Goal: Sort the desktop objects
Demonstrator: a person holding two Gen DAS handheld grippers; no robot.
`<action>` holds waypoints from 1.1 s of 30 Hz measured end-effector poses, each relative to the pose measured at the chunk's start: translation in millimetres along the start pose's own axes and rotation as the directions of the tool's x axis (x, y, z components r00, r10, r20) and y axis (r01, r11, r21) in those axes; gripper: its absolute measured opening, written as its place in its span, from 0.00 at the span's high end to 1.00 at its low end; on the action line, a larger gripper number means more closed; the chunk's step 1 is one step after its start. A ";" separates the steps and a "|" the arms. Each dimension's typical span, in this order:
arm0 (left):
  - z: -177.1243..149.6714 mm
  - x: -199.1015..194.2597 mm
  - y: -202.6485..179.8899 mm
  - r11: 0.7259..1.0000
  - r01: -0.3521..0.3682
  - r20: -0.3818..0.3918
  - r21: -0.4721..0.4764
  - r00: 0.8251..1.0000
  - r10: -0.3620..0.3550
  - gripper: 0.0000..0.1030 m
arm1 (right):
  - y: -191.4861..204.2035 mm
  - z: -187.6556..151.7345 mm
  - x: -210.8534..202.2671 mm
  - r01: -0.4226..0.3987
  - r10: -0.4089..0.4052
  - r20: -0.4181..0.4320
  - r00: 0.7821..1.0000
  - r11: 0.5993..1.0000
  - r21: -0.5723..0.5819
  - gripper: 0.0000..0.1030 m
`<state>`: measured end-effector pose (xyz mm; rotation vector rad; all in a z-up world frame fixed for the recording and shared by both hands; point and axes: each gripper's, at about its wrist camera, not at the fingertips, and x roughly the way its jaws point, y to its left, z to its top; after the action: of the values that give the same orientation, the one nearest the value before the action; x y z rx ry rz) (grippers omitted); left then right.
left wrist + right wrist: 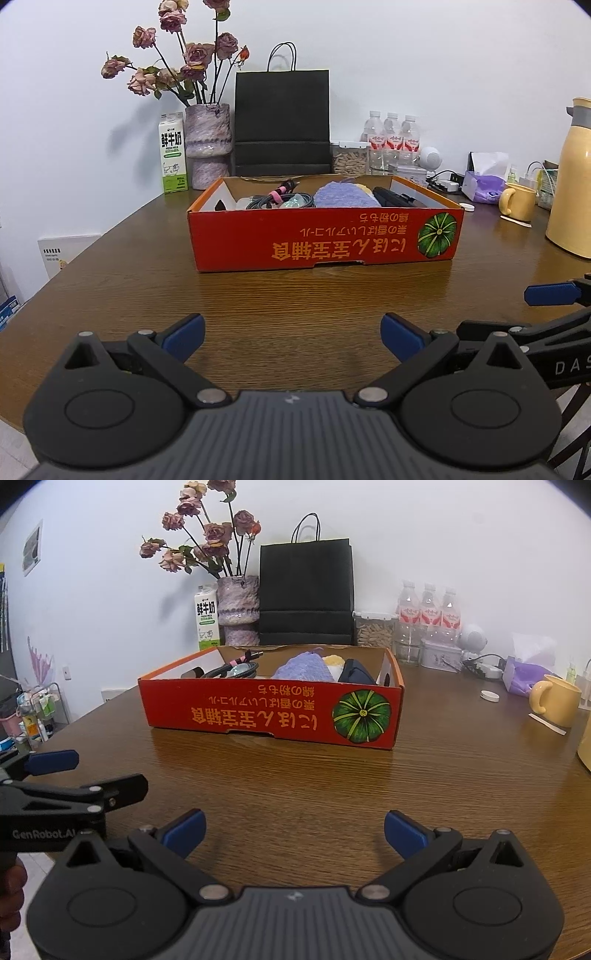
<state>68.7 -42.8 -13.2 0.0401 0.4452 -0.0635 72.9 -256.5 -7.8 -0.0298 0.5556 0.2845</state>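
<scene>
An orange-red cardboard box with a pumpkin picture sits mid-table. Inside it lie a coiled black cable, a purple knitted cloth, a yellow-white piece and a dark case. My left gripper hovers open over bare wood well in front of the box, holding nothing. My right gripper is likewise open and empty, short of the box. Each gripper shows at the edge of the other's view: the right gripper, the left gripper.
Along the back wall stand a milk carton, a vase of dried roses, a black paper bag, a snack jar and three water bottles. To the right are a tissue pack, yellow mug, white lid and a yellow thermos.
</scene>
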 end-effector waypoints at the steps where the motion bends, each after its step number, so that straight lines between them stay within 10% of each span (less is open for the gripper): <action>1: -0.3 -0.4 -0.7 1.000 0.004 0.000 0.002 1.000 -0.004 0.00 | 0.0 0.4 -0.3 -0.001 0.001 0.002 1.000 1.000 0.000 0.00; 33: -0.4 -3.1 -3.2 1.000 0.003 0.009 0.010 1.000 -0.003 0.00 | 0.4 1.0 -4.2 -0.006 0.006 0.010 1.000 1.000 -0.005 0.00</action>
<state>65.5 -45.8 -12.3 0.0490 0.4358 -0.0686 69.9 -257.1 -4.8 -0.0318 0.5446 0.2919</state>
